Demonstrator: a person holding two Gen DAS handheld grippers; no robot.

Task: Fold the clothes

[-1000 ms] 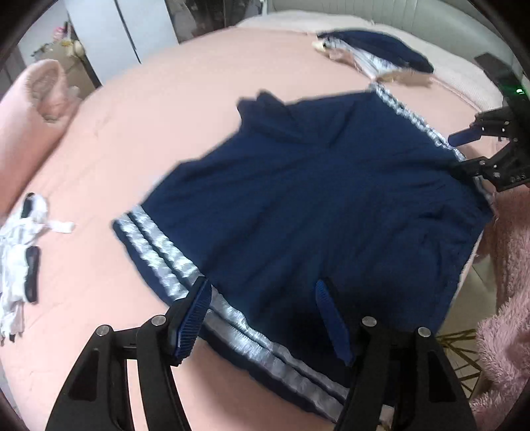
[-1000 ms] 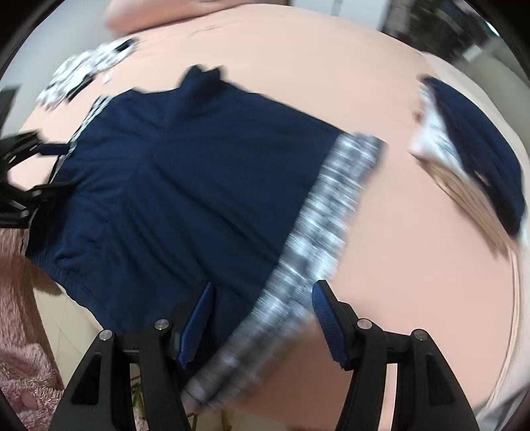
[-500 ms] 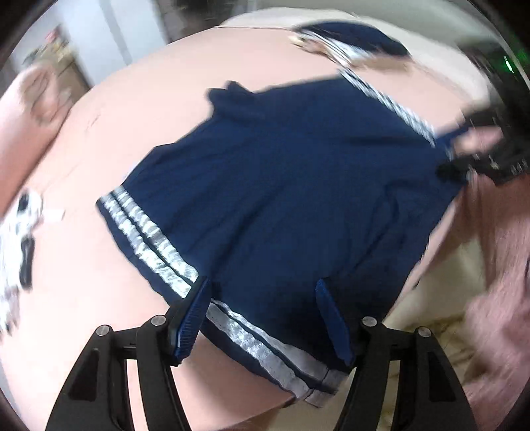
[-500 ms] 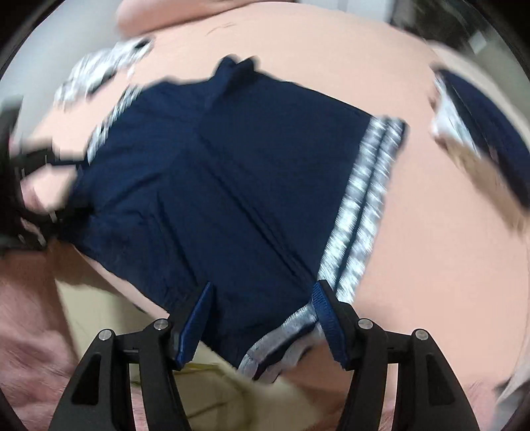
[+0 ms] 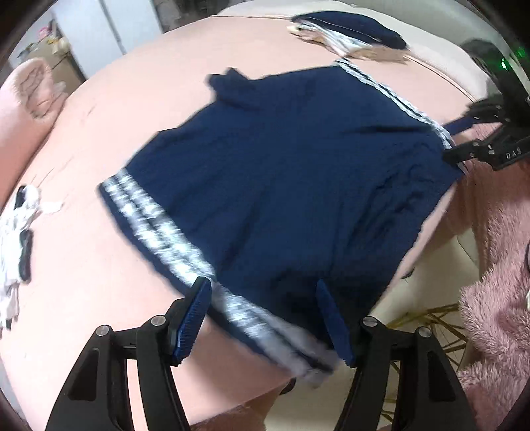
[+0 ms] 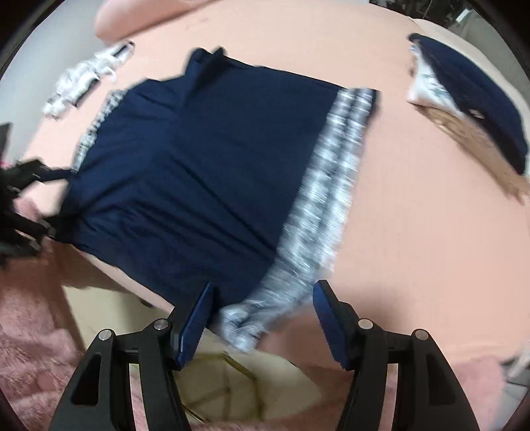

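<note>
Navy shorts point(image 5: 291, 172) with white side stripes lie spread flat on the pink bed point(image 5: 99, 298), their near edge hanging slightly over the bed's side. My left gripper point(image 5: 265, 318) points down over one striped near corner. It is open, with cloth between the wide-set fingers but not pinched. My right gripper point(image 6: 261, 318) hovers open over the other striped corner of the shorts point(image 6: 185, 172), which is bunched there. Each gripper shows in the other's view: the right gripper point(image 5: 490, 139) at the right, the left gripper point(image 6: 20, 199) at the left.
A folded pile point(image 5: 351, 30) topped with navy cloth sits at the far side of the bed. A crumpled white and black cloth point(image 5: 16, 232) lies to the left, and a pink pillow point(image 5: 29, 109) behind it. Below the bed edge are a fluffy pink rug point(image 5: 497, 315) and pale floor.
Both views have slid toward the bed's edge, so floor and rug show more. The striped corners now lie between each gripper's fingers. Jaw openings look the same.
</note>
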